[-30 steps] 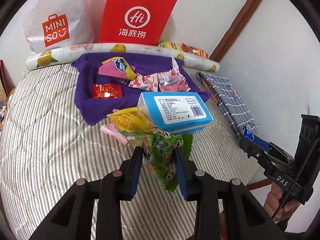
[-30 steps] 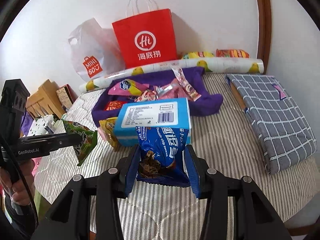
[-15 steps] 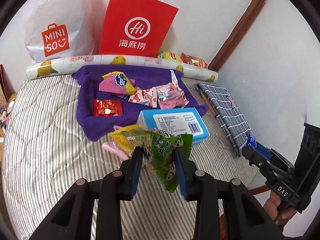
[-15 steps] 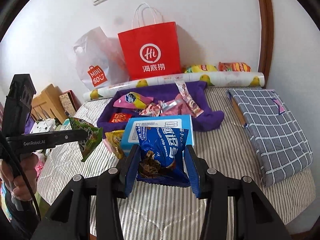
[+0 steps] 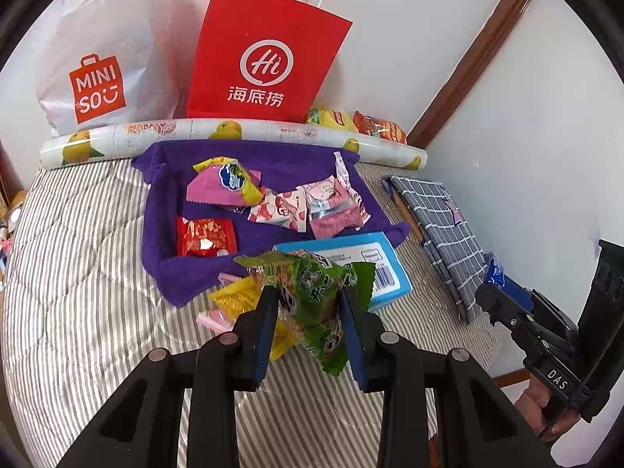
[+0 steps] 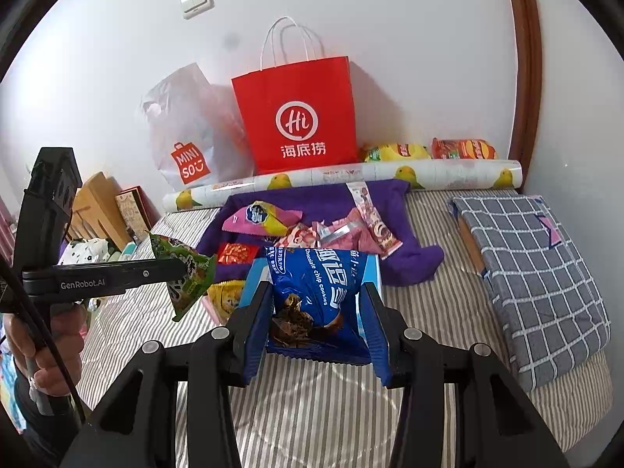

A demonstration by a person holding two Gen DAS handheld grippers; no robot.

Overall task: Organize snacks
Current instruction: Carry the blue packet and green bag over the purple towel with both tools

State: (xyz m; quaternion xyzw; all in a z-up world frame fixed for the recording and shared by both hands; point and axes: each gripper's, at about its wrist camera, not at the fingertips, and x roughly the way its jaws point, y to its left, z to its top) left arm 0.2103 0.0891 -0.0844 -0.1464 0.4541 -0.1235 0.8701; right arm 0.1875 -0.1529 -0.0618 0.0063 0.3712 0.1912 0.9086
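My left gripper (image 5: pixel 308 312) is shut on a green snack packet (image 5: pixel 316 296) and holds it above the striped bed. It also shows in the right wrist view (image 6: pixel 187 273). My right gripper (image 6: pixel 316 316) is shut on a blue chocolate chip cookie bag (image 6: pixel 316 288), also lifted; it shows at the right of the left wrist view (image 5: pixel 503 292). Below them lie a light blue box (image 5: pixel 374 261), a yellow packet (image 5: pixel 238 296) and a pink one (image 5: pixel 212 318). Several snack packets, one red (image 5: pixel 204 236), lie on a purple cloth (image 5: pixel 273 171).
A red paper bag (image 5: pixel 265 62) and a white Miniso bag (image 5: pixel 97 70) stand against the wall behind a patterned roll (image 5: pixel 234 132). Two more snack bags (image 6: pixel 429 151) lie behind the roll. A folded grey checked cloth (image 6: pixel 534 273) lies at the right. Boxes (image 6: pixel 101 206) stand beside the bed.
Both grippers have pulled back and up from the bed with their packets still held. The blue box and purple cloth now look farther away.
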